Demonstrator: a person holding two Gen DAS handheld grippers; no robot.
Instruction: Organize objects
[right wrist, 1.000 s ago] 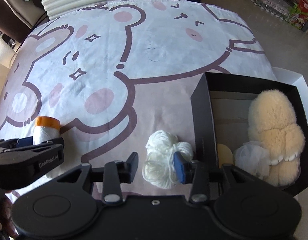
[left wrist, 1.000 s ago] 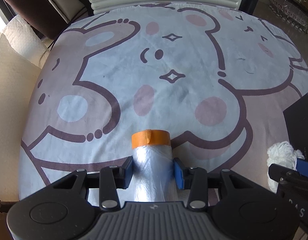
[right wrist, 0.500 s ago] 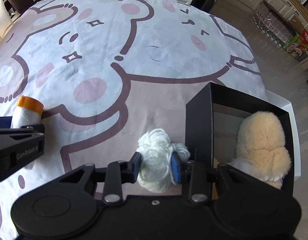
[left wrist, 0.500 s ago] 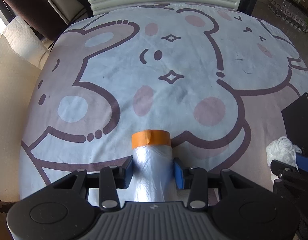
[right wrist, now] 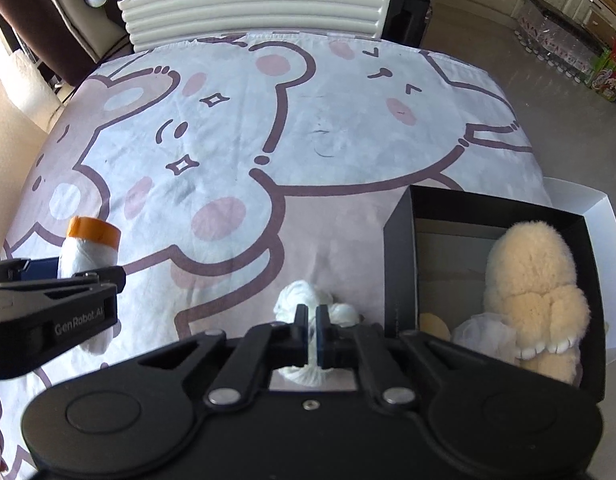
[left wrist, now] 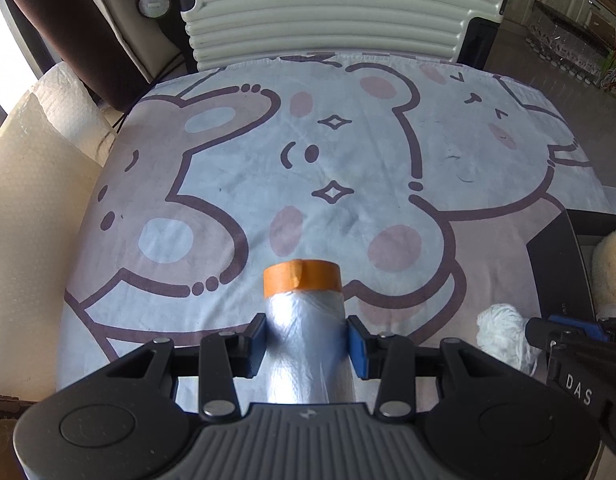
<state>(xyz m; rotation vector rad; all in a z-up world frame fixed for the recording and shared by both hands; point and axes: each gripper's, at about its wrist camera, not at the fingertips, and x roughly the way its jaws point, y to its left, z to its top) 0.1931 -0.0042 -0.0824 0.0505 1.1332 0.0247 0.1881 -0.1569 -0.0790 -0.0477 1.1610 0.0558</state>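
The right tool [right wrist: 312, 330] has its two fingers pinched nearly together on the white yarn bundle [right wrist: 298, 300], at the lower centre of the right wrist view; strands bulge out above and below the grip. Half a second ago those fingers stood apart on either side of the yarn, so they have since closed on it. Just to the right of the yarn stands the black box [right wrist: 399, 264], and inside it a cream plush toy [right wrist: 531, 280] leans against the right wall.

The left tool [left wrist: 306, 340] holds a roll of plastic film with an orange tape end [left wrist: 304, 312] between its blue pads, at lower centre of the left wrist view, as it did before. Everything rests on a table covered by a cartoon bear cloth [left wrist: 347, 152].
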